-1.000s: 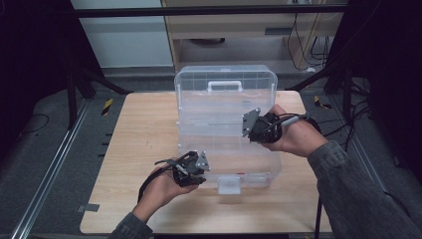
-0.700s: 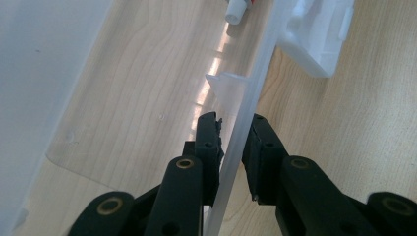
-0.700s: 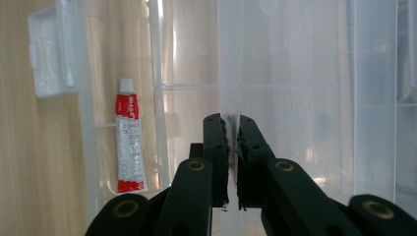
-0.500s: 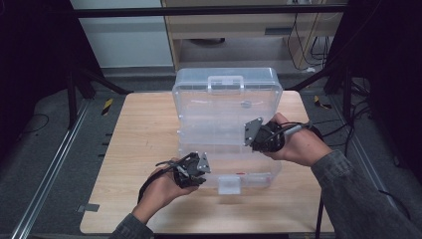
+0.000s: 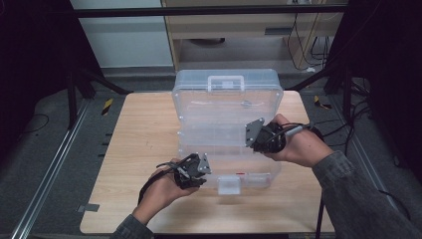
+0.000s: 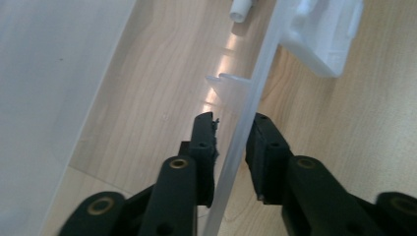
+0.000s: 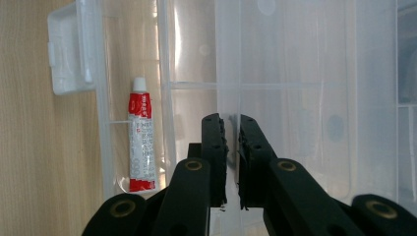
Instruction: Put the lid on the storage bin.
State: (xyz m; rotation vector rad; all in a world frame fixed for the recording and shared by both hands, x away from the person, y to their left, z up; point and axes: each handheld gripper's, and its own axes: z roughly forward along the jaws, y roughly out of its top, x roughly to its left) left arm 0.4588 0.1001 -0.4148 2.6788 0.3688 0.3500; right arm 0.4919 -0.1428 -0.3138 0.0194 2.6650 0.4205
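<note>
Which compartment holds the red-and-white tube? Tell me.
The narrow compartment along the box's front wall, beside the white latch; the tube lies lengthwise in it.

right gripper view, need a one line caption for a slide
Right gripper pinches a thin wall of the clear plastic organizer box, with a red-and-white tube lying in a narrow compartment beside it.

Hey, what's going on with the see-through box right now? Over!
Left gripper astride box wall, jaws just opening. Right gripper clamped on lid edge. Box open, red tube inside. Nothing blocking.
</note>
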